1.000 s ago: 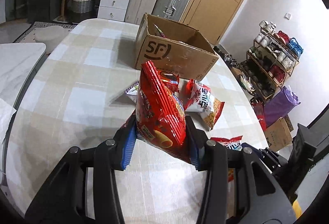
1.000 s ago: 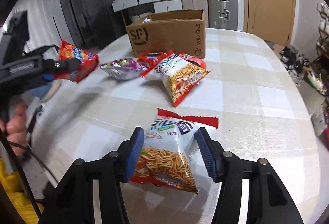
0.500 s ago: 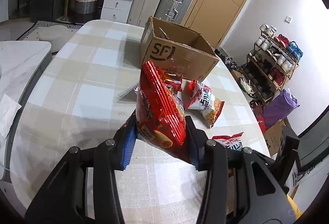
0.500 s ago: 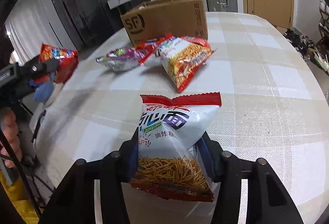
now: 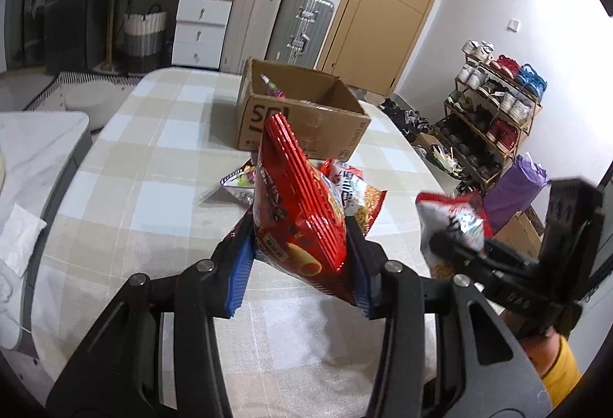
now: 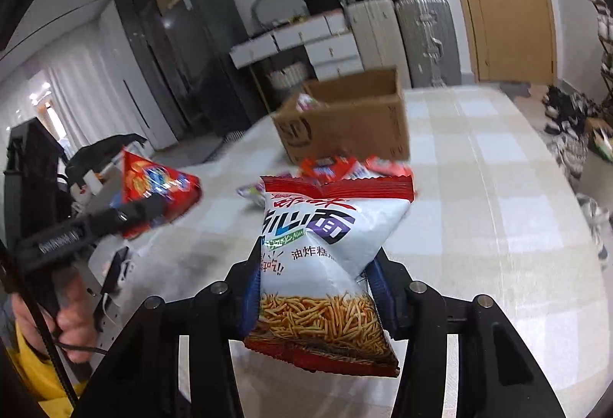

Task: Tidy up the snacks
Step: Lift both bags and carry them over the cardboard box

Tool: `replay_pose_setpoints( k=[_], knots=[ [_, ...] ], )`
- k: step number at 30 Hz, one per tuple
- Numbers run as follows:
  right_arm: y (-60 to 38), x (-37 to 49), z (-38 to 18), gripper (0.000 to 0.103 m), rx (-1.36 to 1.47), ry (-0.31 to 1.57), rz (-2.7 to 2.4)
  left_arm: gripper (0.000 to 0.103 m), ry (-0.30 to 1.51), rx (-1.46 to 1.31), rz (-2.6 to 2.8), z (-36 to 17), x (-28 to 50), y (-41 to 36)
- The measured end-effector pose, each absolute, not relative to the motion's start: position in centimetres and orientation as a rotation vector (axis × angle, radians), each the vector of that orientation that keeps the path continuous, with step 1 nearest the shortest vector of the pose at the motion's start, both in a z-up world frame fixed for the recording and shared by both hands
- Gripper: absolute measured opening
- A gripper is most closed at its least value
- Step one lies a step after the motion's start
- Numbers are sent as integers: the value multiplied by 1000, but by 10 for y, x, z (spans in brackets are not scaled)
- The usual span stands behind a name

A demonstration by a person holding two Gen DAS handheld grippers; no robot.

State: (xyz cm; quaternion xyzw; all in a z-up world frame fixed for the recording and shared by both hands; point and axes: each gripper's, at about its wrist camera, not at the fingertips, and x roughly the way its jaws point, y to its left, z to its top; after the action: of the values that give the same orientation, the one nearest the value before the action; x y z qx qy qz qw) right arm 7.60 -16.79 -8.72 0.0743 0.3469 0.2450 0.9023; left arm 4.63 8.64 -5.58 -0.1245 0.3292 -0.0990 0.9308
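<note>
My left gripper (image 5: 300,266) is shut on a red chip bag (image 5: 297,215), held upright above the checked table (image 5: 145,165). My right gripper (image 6: 314,293) is shut on a white noodle snack bag (image 6: 325,257) with a red top edge, lifted off the table. Each gripper shows in the other's view: the right gripper (image 5: 456,245) with its bag at the right, the left gripper (image 6: 153,205) with the red bag at the left. An open cardboard box (image 5: 302,115) stands at the far end, with a snack inside. Several more snack bags (image 5: 352,188) lie in front of it.
A person's hand (image 6: 72,326) in a yellow sleeve holds the left gripper's handle. Suitcases (image 5: 299,23), white drawers (image 5: 199,35) and a door (image 5: 387,0) stand beyond the table. A shoe rack (image 5: 494,111) and a purple bag (image 5: 513,188) are on the right.
The right gripper closed on the noodle bag and raised it off the table. The left gripper rose with the red bag and moved nearer the box.
</note>
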Motion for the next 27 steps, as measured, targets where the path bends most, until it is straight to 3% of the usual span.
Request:
replay_pose_setpoints(
  k=[14,27],
  knots=[
    [-161,43,-40,49,142,611,554,41,615,-221,-223,-29,11,71],
    [-156,68,-3,49,110,528,585,41,537,-209,-223,17,26,81]
  ],
)
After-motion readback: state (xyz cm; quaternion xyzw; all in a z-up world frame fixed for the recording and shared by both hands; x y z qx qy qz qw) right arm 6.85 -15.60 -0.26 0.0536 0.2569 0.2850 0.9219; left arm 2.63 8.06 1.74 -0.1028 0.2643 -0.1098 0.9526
